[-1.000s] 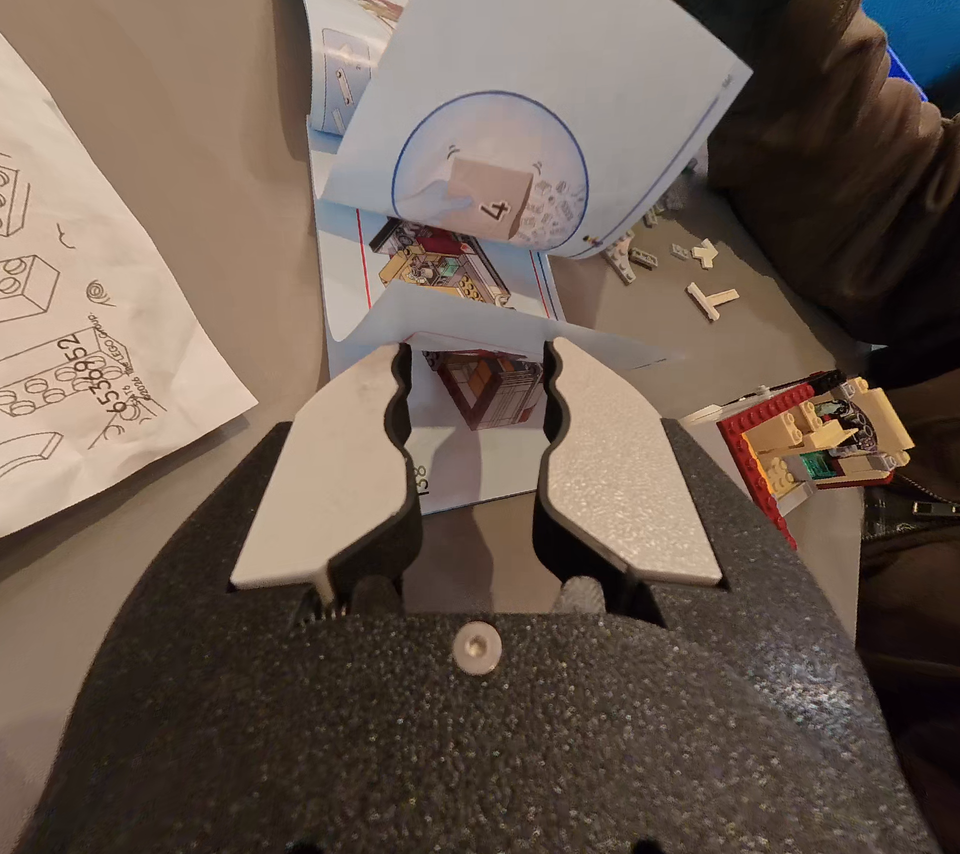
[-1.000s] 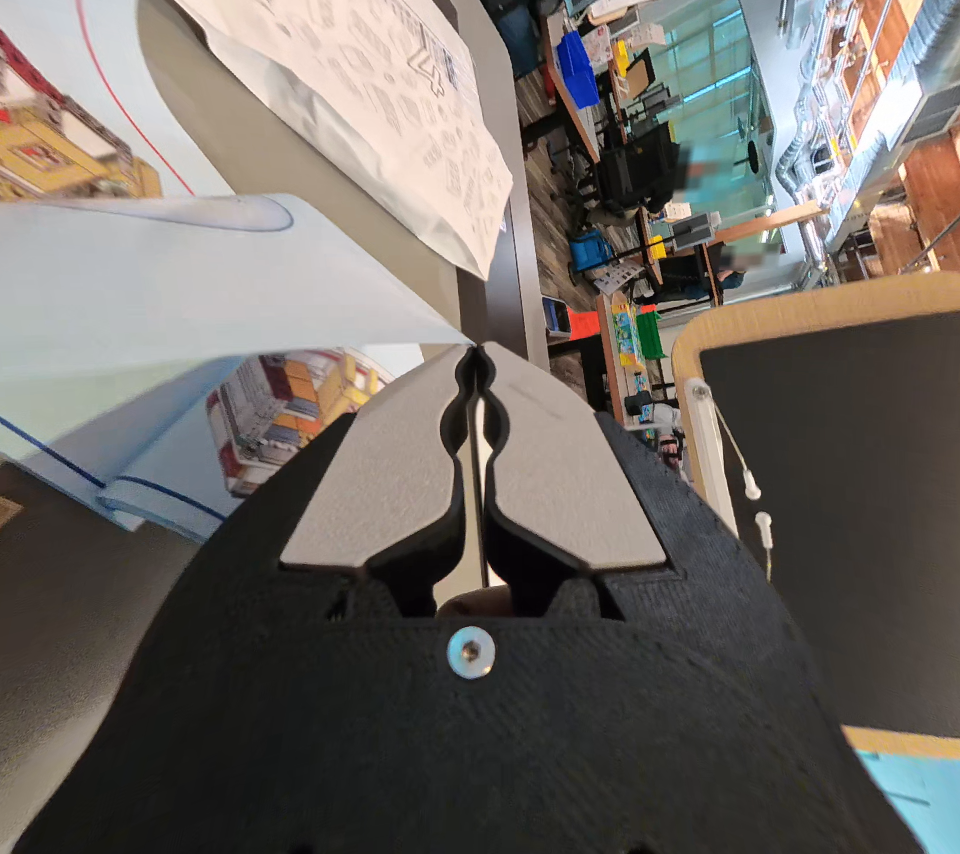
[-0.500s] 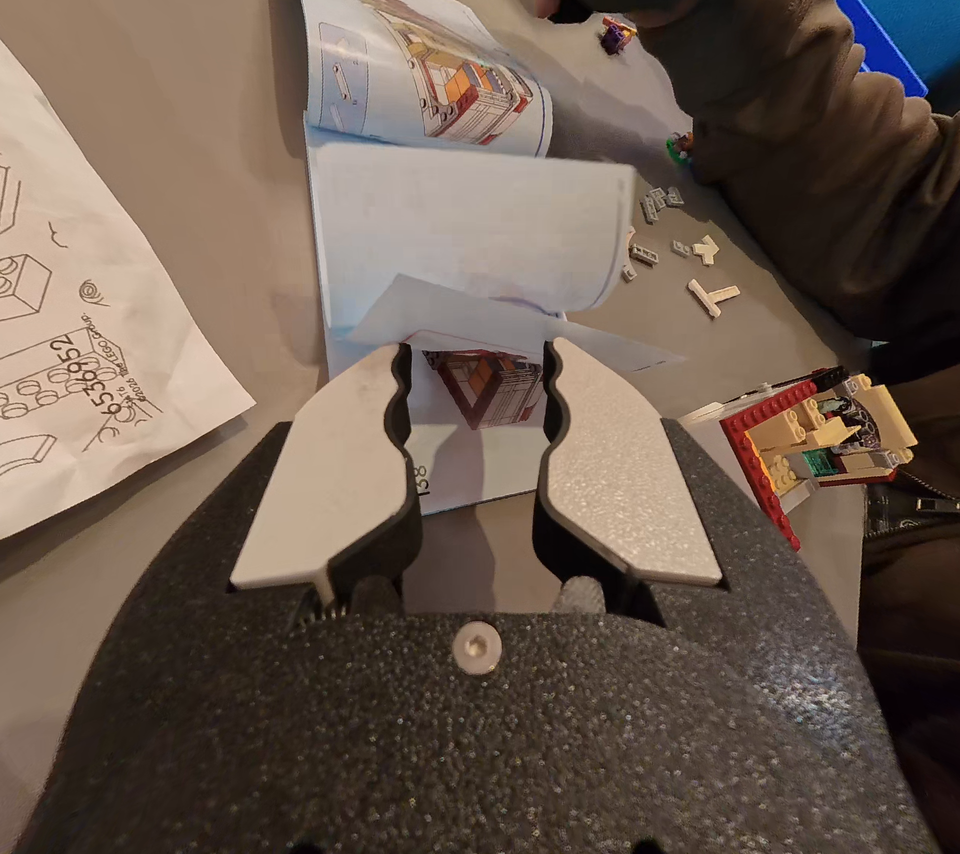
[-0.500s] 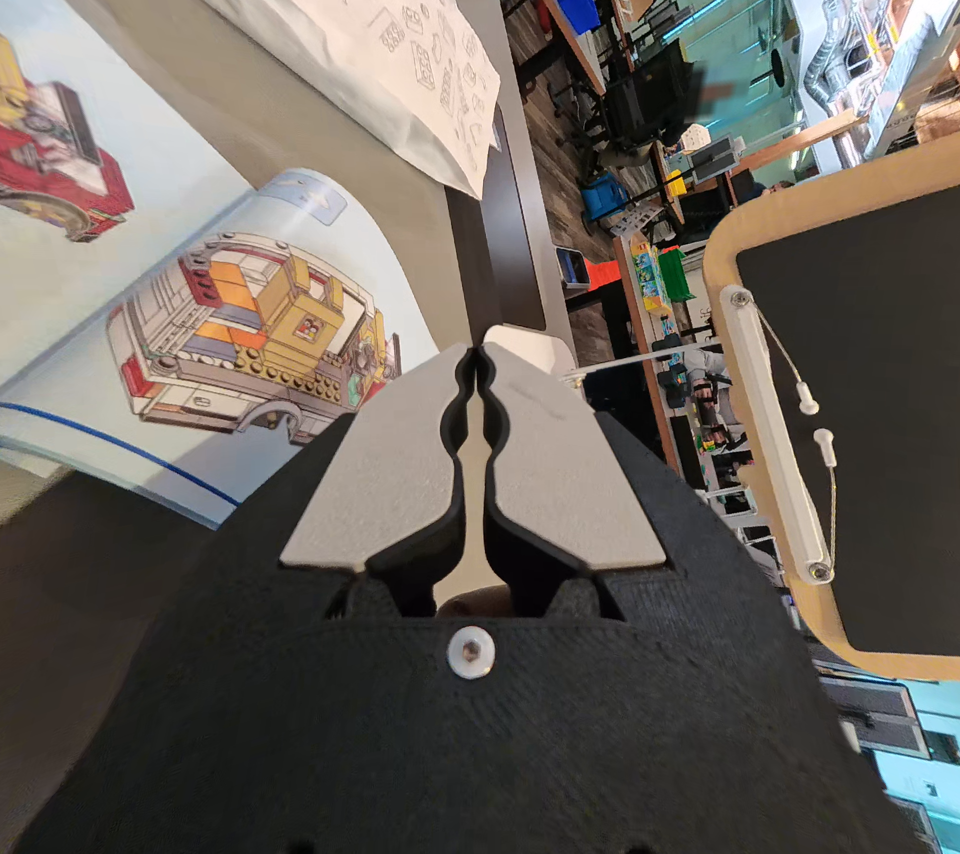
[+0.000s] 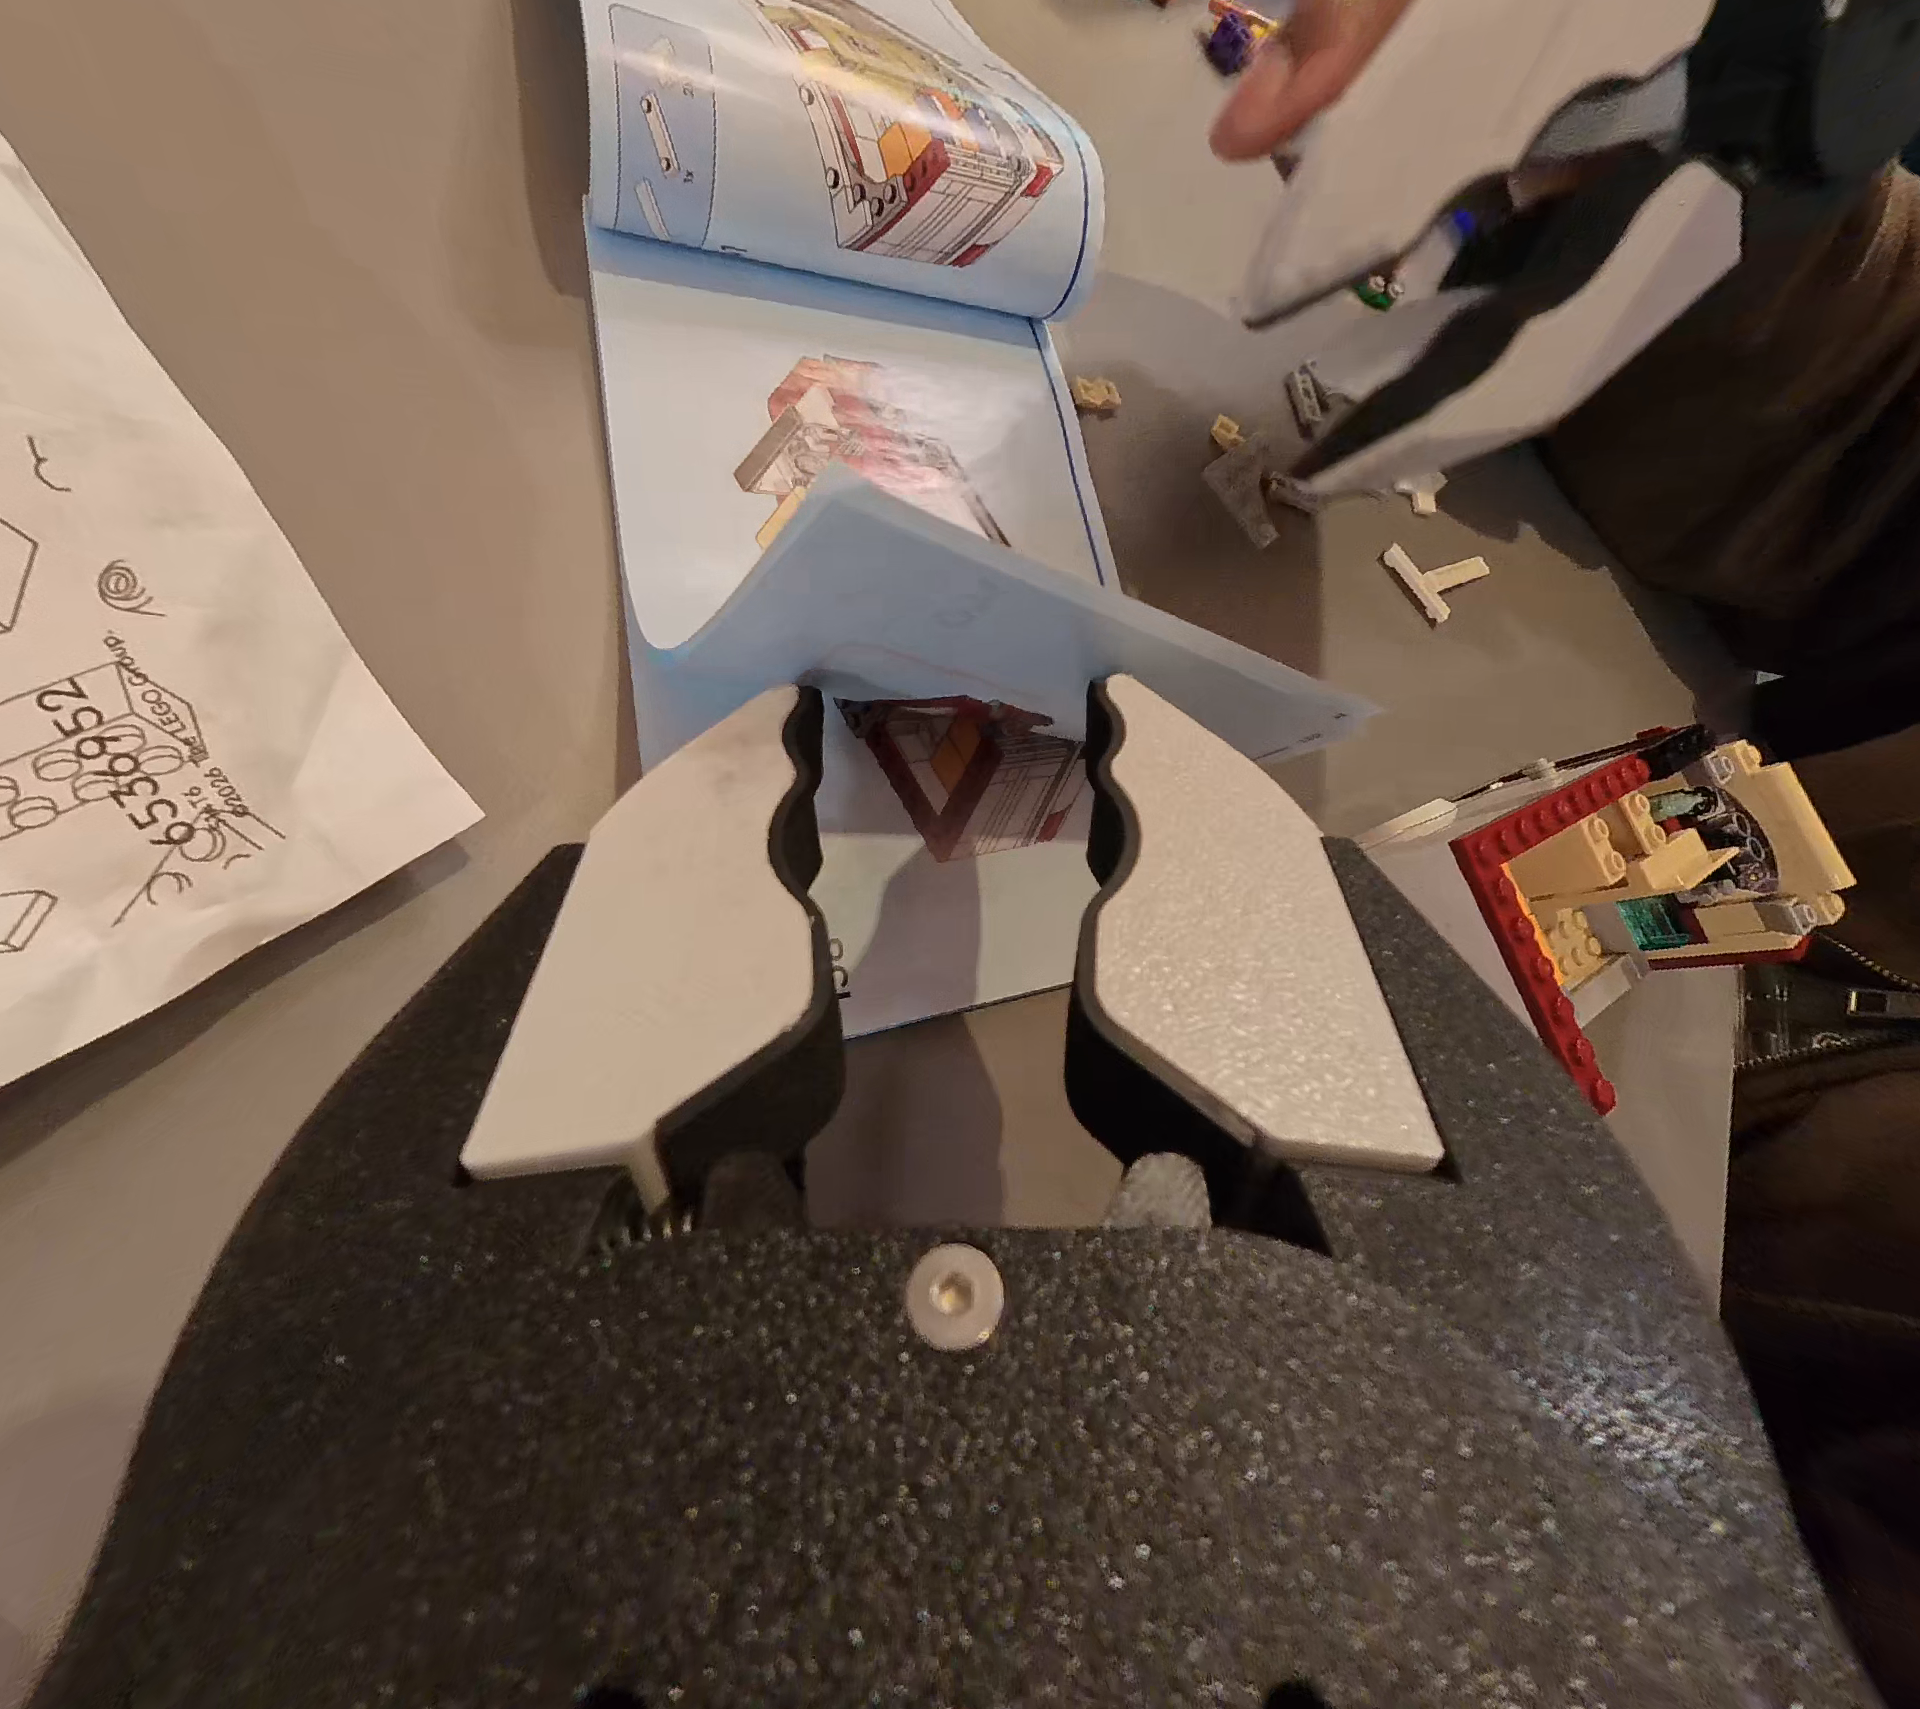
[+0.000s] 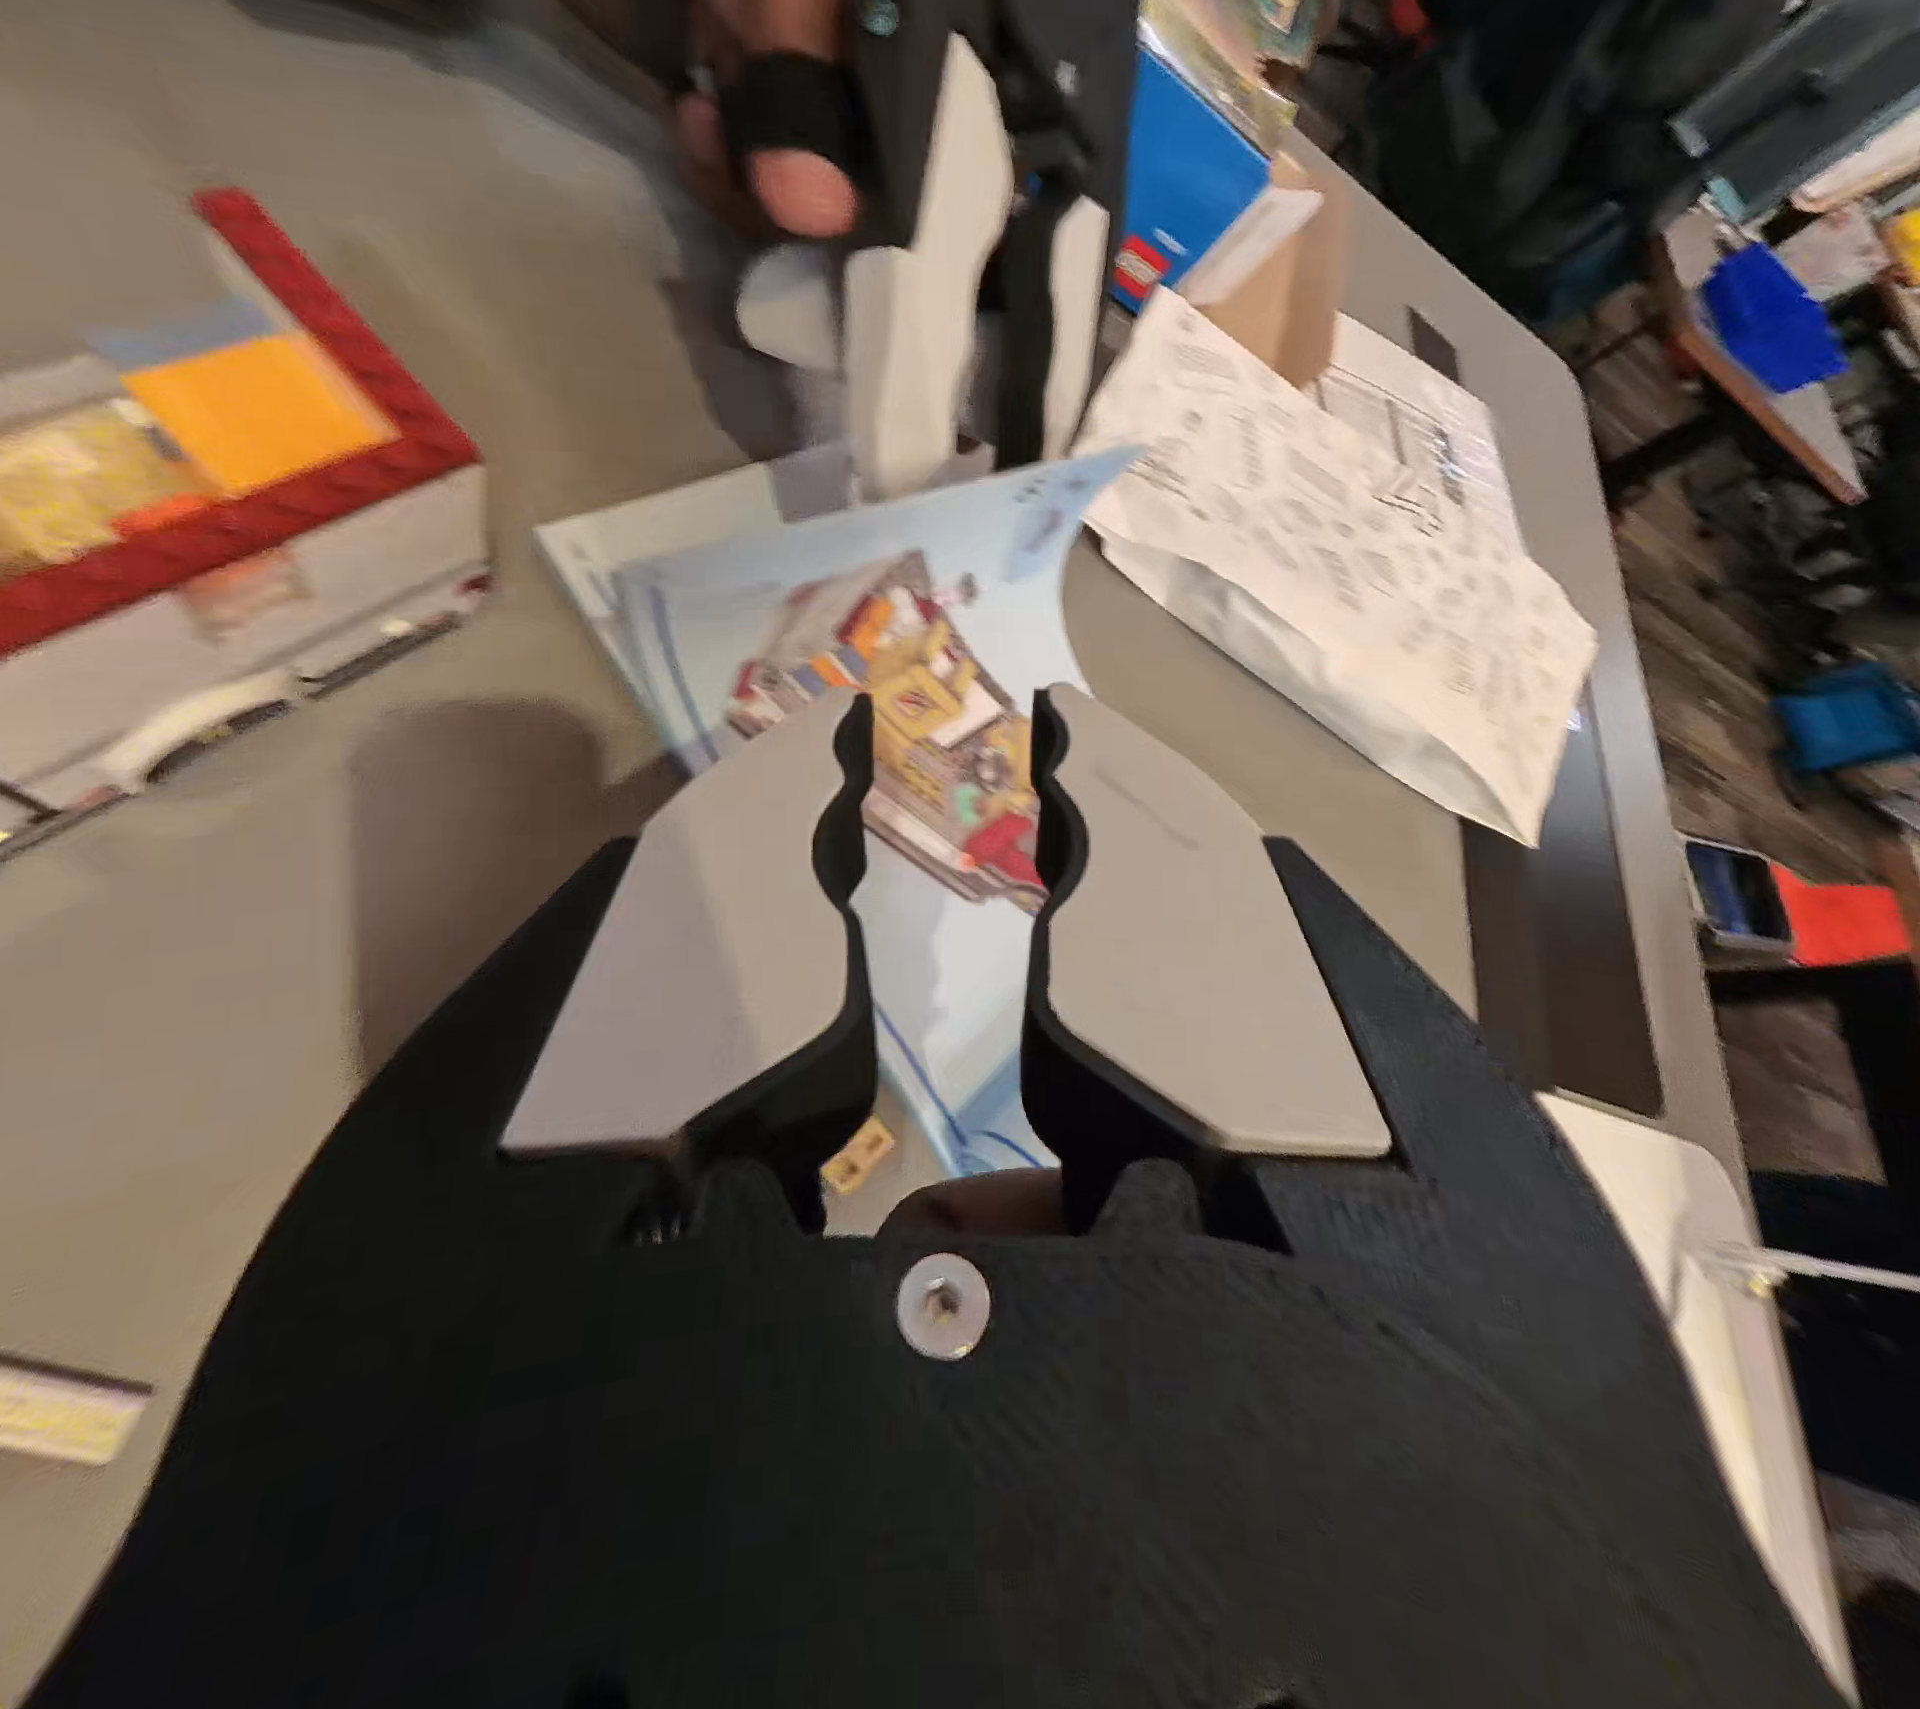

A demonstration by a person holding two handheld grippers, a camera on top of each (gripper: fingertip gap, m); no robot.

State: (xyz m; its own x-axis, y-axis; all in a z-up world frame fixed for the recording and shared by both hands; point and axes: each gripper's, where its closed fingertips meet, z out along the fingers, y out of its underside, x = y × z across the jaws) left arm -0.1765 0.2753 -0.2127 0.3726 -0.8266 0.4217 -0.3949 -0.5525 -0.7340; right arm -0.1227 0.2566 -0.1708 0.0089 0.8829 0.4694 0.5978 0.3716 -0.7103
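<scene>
Right hand-held gripper (image 6: 945,709) released page | left hand-held gripper (image 5: 951,703) open above booklet (image 5: 831,412)

Grey-brown matte tabletop (image 5: 260,101) across most of the frame, rounded corner at upper right in the right wrist view. Beyond it, dark wood-look floor (image 6: 1662,433), blurred desks with blue bins (image 6: 1771,319), dim indoor light.

Probably an open workshop: worktables (image 6: 1756,402), storage bins (image 6: 1766,319).
</scene>
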